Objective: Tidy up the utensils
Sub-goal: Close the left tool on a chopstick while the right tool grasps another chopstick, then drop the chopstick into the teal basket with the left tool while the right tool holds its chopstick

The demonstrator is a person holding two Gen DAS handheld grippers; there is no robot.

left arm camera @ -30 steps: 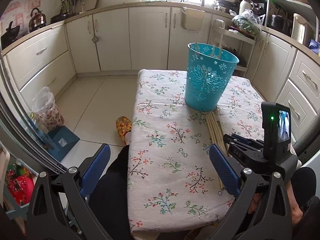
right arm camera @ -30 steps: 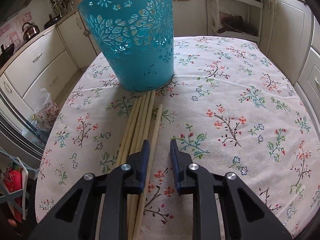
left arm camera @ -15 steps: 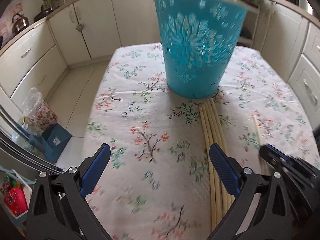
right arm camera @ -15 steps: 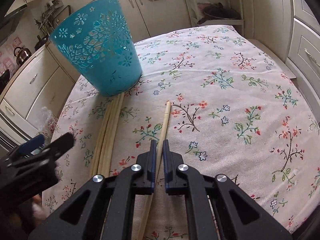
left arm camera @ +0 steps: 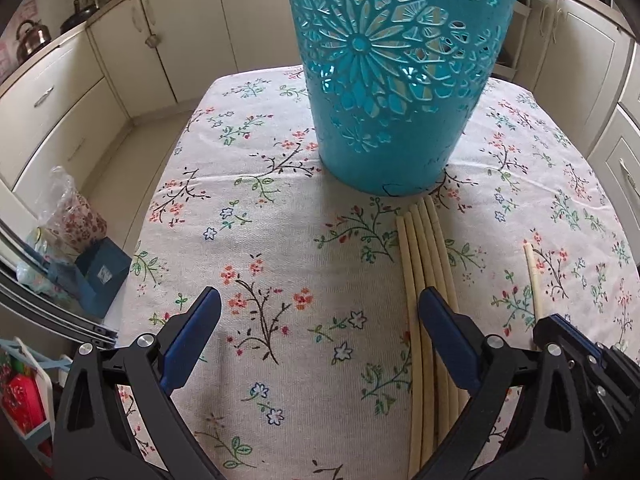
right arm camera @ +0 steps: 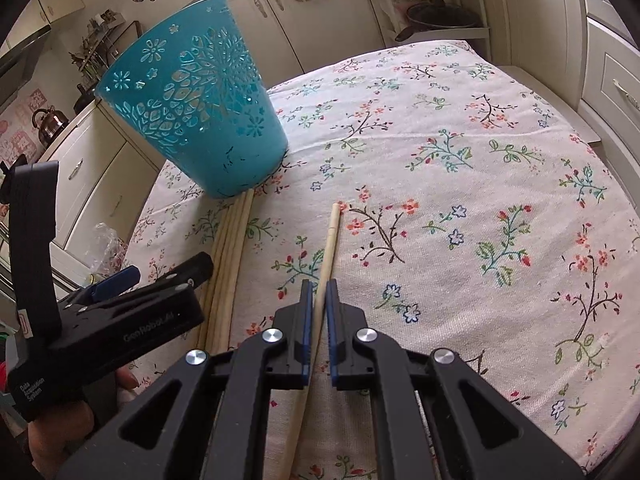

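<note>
A teal cut-out bucket [left arm camera: 396,80] stands upright on the floral tablecloth [left arm camera: 280,240]; it also shows in the right wrist view [right arm camera: 196,120]. A bundle of several pale wooden chopsticks [left arm camera: 424,264] lies in front of it, also seen in the right wrist view [right arm camera: 230,248]. My right gripper [right arm camera: 318,292] is shut on a single chopstick [right arm camera: 330,240], apart to the right of the bundle; that chopstick shows in the left wrist view [left arm camera: 532,276]. My left gripper [left arm camera: 320,316] is open and empty, low over the cloth, its right finger [left arm camera: 444,328] over the bundle.
Cream kitchen cabinets [left arm camera: 132,60] ring the table. A kettle [left arm camera: 32,38] stands on the left counter. Bags and a blue box [left arm camera: 100,272] sit on the floor left of the table. A shelf rack [right arm camera: 436,20] stands behind the table.
My left gripper has moved forward and down toward the bucket and the bundle. My right gripper closed on the single chopstick and drew it right, away from the bundle.
</note>
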